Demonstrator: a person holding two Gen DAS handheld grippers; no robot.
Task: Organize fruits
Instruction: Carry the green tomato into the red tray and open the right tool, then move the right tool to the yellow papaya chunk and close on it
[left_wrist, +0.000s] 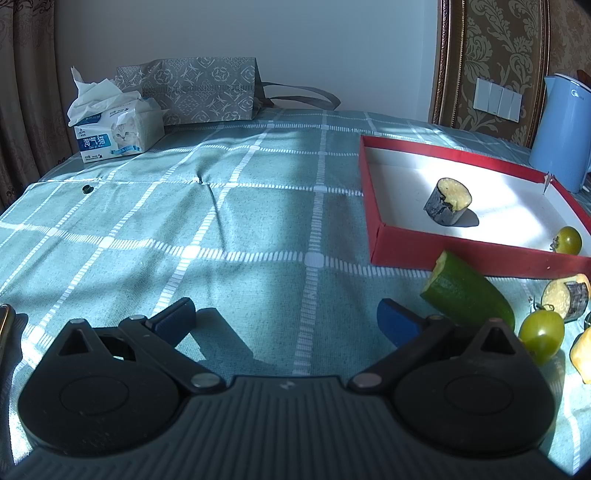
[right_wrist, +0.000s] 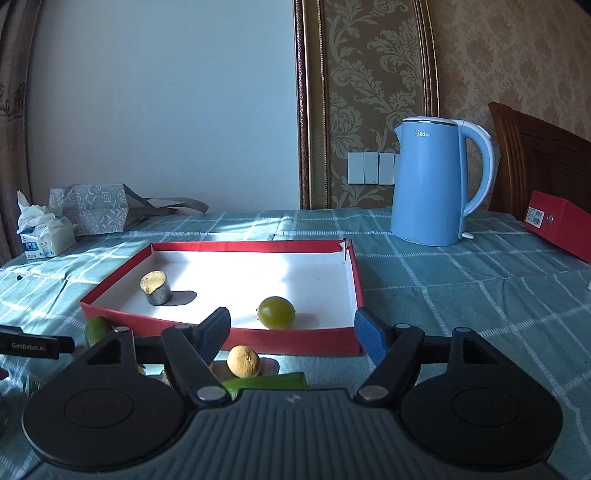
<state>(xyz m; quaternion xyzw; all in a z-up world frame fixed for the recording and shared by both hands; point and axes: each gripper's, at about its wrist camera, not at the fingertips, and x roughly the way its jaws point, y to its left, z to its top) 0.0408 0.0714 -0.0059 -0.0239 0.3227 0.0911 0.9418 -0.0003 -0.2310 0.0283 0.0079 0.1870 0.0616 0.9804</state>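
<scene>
Left wrist view: my left gripper (left_wrist: 286, 317) hangs over the checked cloth (left_wrist: 221, 206) with its jaws wide and nothing between them. I take the red tray (left_wrist: 369, 192) as my landmark. Far to its left, by the back wall, I see a tissue box (left_wrist: 118, 133) and a patterned bag (left_wrist: 192, 90) beside it. Inside the tray, a dark-skinned cut chunk (left_wrist: 447, 201) stands upright near the middle, and a green tomato (left_wrist: 568, 240) lies against the tray's front wall. Just in front of the tray, on the cloth, a cut cucumber (left_wrist: 467, 291) lies tilted, with a second dark-skinned chunk (left_wrist: 565, 297) to its right and another green tomato (left_wrist: 542, 332) nearer to me; a yellow piece (left_wrist: 581, 354) shows at the frame's edge, too cropped for me to name. Behind the tray's right corner stands a blue kettle (left_wrist: 561, 136). In the right wrist view, my right gripper (right_wrist: 291, 332) sits before the tray's front wall (right_wrist: 295, 339), jaws parted wide and gripping nothing; the tomato (right_wrist: 276, 312) rests free on the tray floor beyond them. A small tan round fruit (right_wrist: 243, 362) lies on the cloth just in front of the tray, a green piece (right_wrist: 266, 382) beside it. Well to the right of the tray is a red box (right_wrist: 561, 229).
</scene>
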